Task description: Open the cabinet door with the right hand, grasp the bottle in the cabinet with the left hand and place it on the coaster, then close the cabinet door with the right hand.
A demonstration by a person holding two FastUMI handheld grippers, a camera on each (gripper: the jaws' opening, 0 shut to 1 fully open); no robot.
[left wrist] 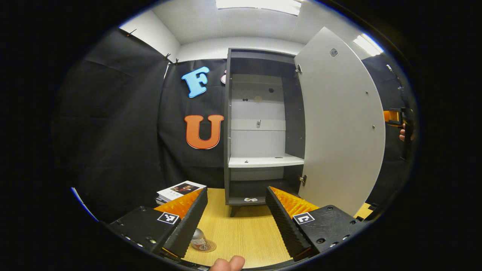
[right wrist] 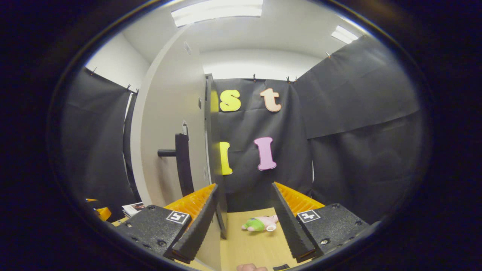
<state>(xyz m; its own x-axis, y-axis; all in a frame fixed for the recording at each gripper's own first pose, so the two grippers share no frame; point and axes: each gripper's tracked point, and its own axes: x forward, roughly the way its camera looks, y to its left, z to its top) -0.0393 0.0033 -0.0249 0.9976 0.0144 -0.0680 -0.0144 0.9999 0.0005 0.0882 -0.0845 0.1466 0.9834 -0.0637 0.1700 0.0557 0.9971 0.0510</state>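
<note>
Left gripper: fingers spread wide, nothing between them, held above the light wooden tabletop and aimed at the open cabinet.
Bottle: small clear bottle with a silvery top, upright on the round brown coaster, low in the left gripper view, partly hidden behind the left finger, just outside the gap.
Cabinet: tall dark grey cabinet with pale back panels, standing on the tabletop against the black cloth wall; white shelf bare apart from small marks.
Door: pale grey cabinet door swung far open to the right of the cabinet, hinges on its inner edge.
Right gripper: fingers parted, gripping nothing, close to the outer face of the door; left finger just beside the door's lower edge, contact unclear.
Handle: long black bar handle on the door's outer face, above the left finger.
Other items: stack of books or magazines on the tabletop left of the cabinet; small pink-and-green plush toy lying on the tabletop beyond the right gripper.
Hand: fingertips at the bottom edge of the left gripper view.
</note>
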